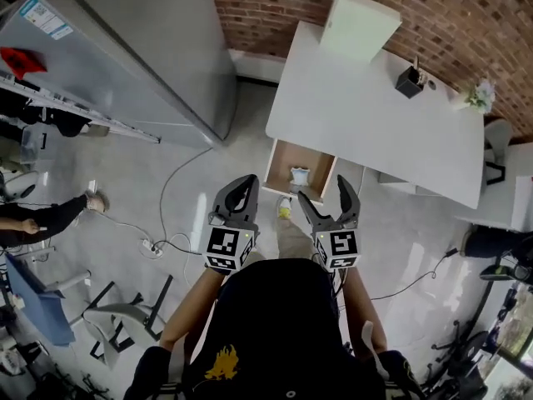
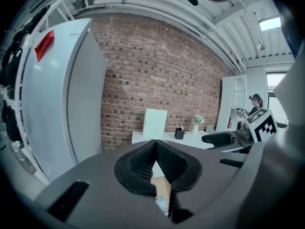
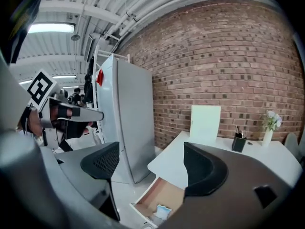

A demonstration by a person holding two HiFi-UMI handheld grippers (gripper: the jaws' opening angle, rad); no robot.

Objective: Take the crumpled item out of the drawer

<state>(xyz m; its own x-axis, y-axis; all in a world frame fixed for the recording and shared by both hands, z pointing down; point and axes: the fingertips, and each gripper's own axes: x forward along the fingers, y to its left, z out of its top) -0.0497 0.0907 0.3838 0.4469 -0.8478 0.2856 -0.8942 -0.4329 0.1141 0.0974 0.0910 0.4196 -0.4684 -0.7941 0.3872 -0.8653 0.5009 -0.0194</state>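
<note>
bright even ceiling light; sharp, heavy fisheye edge distortion.

Rough brick wall [image 1: 333,7], wood-lined drawer [image 1: 287,158]

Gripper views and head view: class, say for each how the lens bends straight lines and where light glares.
Head view: even light, no glare; the white table keeps nearly straight edges. Left gripper view: strong fisheye, the tall grey cabinet bulges, corners black. Right gripper view: same curvature on the brick wall; the ceiling lamp glares.

A red brick wall [image 1: 333,7] backed a white table [image 1: 366,119] and a tall grey cabinet [image 1: 141,48] on a pale glossy floor [image 1: 208,182].
</note>
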